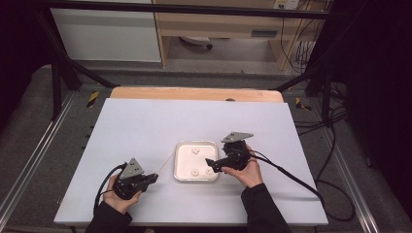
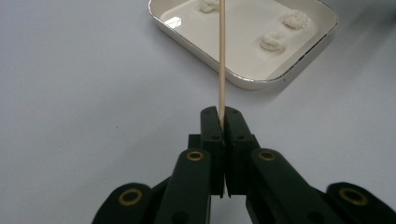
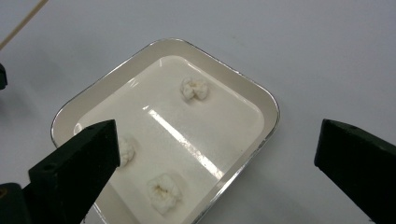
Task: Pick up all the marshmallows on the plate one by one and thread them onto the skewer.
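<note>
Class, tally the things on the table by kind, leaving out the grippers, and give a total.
White puffy pieces: 3
White tray: 1
Wooden skewer: 1
Total: 5

floor: grey carpet (image 1: pixel 29 131) | frame: black struts (image 1: pixel 58 58) around a dim room | rear: wooden shelf unit (image 1: pixel 218 24), white panel (image 1: pixel 107 34) | right: black cables (image 1: pixel 335 145) on floor | hazard tape (image 1: pixel 92 98) at corners

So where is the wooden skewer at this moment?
The wooden skewer is clamped in the left gripper, at the high view's lower left, and slants up toward the left rim of the white tray, which holds three pale lumps.
</note>
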